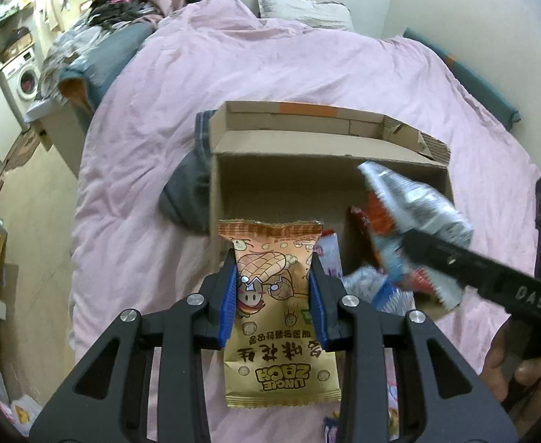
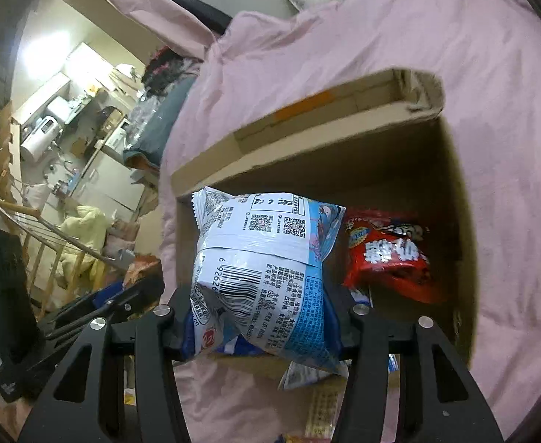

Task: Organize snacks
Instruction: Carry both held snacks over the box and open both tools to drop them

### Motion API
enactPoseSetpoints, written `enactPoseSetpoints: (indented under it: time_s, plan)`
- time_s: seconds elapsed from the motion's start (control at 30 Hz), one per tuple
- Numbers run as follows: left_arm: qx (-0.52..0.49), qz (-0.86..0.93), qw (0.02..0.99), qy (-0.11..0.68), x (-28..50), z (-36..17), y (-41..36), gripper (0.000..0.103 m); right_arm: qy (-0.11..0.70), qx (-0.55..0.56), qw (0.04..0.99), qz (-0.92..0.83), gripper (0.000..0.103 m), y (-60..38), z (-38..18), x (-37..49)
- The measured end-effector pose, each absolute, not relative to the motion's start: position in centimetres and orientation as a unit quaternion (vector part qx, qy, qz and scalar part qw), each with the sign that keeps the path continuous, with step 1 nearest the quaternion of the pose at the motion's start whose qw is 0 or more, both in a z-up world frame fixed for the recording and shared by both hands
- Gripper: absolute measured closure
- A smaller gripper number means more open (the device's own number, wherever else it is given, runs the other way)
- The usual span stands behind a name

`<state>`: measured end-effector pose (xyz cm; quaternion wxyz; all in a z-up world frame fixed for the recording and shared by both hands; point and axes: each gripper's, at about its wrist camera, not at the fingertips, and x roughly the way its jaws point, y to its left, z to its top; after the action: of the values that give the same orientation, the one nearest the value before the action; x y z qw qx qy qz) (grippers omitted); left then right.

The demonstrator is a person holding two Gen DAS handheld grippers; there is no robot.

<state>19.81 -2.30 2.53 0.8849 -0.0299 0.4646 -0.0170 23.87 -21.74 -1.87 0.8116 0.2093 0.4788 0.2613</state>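
My left gripper [image 1: 273, 277] is shut on an orange peanut snack bag [image 1: 276, 317] and holds it above the pink bedding, just in front of the open cardboard box [image 1: 307, 147]. My right gripper [image 2: 261, 317] is shut on a blue and white snack bag [image 2: 266, 265] and holds it over the box's near edge; that bag also shows in the left wrist view [image 1: 410, 221]. A red snack bag [image 2: 385, 254] lies inside the box [image 2: 307, 147]. Other small packets [image 1: 366, 284] lie at the box's near side.
The box sits on a pink duvet [image 1: 270, 66] that covers the bed. A grey cloth [image 1: 185, 192] lies against the box's left side. A pillow [image 1: 303, 7] lies at the bed's far end. A washing machine [image 1: 21, 81] and clutter stand at far left.
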Motion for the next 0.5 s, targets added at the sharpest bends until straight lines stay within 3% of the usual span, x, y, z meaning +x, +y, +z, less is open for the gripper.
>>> enactPoseSetpoints:
  time_s: [0.17,0.5]
  plan:
    - [-0.029,-0.016,0.874,0.486,22.4,0.3,-3.0,0.073,0.516,0.174,0.813,0.207,0.049,-21.3,-4.8,25.4]
    - [-0.027,-0.02,0.865,0.5,24.7,-1.5,-3.9,0.073,0.509,0.19,0.815,0.201,0.043,-21.8,-5.5,26.0]
